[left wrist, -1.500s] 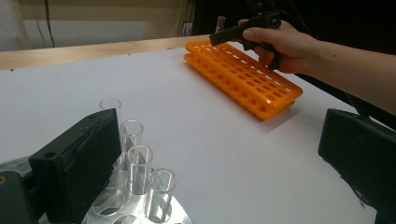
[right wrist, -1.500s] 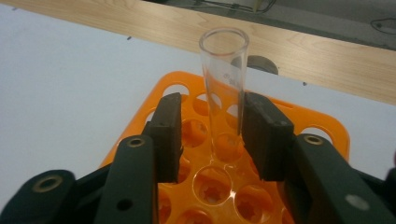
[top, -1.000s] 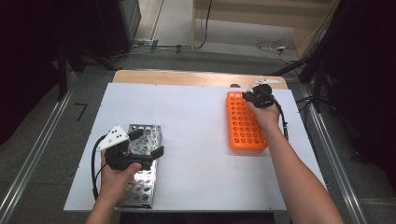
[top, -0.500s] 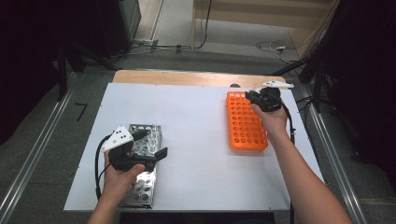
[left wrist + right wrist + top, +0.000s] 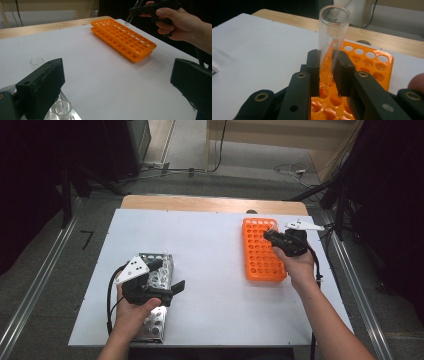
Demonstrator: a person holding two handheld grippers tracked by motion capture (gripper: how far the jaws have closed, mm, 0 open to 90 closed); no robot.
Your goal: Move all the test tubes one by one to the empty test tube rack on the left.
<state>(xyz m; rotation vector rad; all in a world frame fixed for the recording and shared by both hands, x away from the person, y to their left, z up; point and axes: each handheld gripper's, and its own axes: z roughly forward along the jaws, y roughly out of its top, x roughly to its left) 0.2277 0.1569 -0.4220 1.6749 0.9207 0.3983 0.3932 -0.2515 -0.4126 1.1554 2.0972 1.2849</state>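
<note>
High view: right claw [image 5: 268,235] over far end of orange rack [image 5: 261,251], right side of white surface [image 5: 215,245]; left claw [image 5: 172,287] wide, empty, above metal rack [image 5: 156,279], near left.

Left gripper view: glass tube [image 5: 128,20] tip hangs just above rack's far holes.

Right gripper view: right claw clamped on tube [image 5: 332,37], long axis near upright, holes directly below.

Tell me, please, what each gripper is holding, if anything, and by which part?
The right gripper clamps a clear glass test tube around its lower-middle, above the orange rack. The left gripper is open, holding nothing.
</note>
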